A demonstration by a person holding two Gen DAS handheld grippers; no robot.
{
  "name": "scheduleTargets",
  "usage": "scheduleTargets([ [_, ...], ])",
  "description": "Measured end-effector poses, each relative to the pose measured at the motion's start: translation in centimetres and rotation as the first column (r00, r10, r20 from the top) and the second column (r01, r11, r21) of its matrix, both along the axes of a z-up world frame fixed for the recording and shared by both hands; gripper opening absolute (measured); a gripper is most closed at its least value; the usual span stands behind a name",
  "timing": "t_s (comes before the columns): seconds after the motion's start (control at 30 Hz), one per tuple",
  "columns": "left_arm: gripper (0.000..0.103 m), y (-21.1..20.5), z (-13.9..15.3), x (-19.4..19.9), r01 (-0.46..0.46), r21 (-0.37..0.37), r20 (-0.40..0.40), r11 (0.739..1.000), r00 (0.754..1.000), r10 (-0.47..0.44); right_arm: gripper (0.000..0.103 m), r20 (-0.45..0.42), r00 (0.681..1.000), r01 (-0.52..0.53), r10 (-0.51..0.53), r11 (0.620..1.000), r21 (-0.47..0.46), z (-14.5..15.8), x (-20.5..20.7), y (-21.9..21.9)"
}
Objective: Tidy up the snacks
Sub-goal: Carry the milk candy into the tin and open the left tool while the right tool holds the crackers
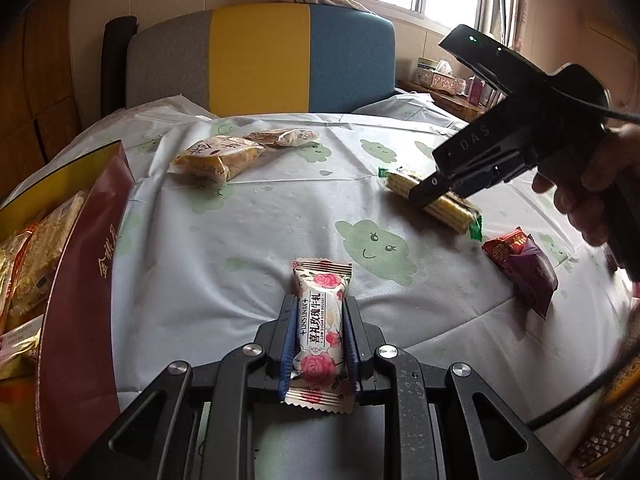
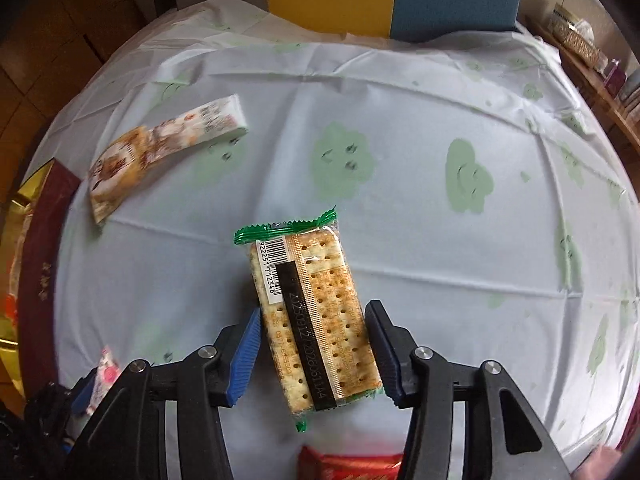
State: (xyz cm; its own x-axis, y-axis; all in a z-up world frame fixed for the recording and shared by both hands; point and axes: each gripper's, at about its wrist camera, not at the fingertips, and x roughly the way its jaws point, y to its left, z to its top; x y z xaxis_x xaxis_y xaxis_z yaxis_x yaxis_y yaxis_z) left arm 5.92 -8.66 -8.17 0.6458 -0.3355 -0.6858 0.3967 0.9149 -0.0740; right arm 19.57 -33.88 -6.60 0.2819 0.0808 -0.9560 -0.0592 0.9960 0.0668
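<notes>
My left gripper [image 1: 320, 312] is shut on a rose-print nougat bar [image 1: 320, 320], held just above the tablecloth. My right gripper [image 2: 314, 320] straddles a green-edged cracker pack [image 2: 312, 312]; both blue pads touch its sides. In the left wrist view the right gripper [image 1: 436, 190] clamps the same cracker pack [image 1: 432, 200] at the table's right. The nougat bar also shows at the lower left of the right wrist view [image 2: 105, 376].
A dark red box [image 1: 80, 300] with several snacks stands at the left edge. Two cake packs [image 1: 220, 158] lie at the back. A red and purple snack [image 1: 520, 264] lies right. A striped chair [image 1: 260, 60] stands behind the table.
</notes>
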Motion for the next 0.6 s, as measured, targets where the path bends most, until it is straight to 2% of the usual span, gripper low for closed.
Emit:
scheduleTargets([
  [0.2,0.022,-0.1,0.0,0.0,0.0,0.01,-0.004,1.0,1.0,0.0,0.059,0.025,1.0,-0.004,0.003,0.998,0.066,-1.5,-1.8,0.0],
  [0.27,0.022,-0.1,0.1,0.2,0.0,0.012,-0.014,1.0,1.0,0.0,0.059,0.037,0.998,-0.047,0.046,0.998,0.03,-1.6,-2.2,0.6],
  [0.47,0.021,-0.5,0.6,0.7,-0.005,0.042,-0.052,0.999,0.999,0.007,0.059,0.073,0.994,-0.082,0.084,0.996,-0.034,-1.6,-2.9,1.8],
  [0.53,0.021,-0.3,1.2,0.8,-0.019,0.031,-0.068,0.999,0.997,0.021,0.059,0.075,0.993,-0.09,0.094,0.995,-0.053,-1.6,-3.1,2.2],
  [0.6,0.021,0.1,2.2,0.4,-0.031,0.022,-0.048,0.999,0.998,0.032,0.059,0.08,0.991,-0.101,0.106,0.992,-0.07,-1.7,-3.2,2.5],
])
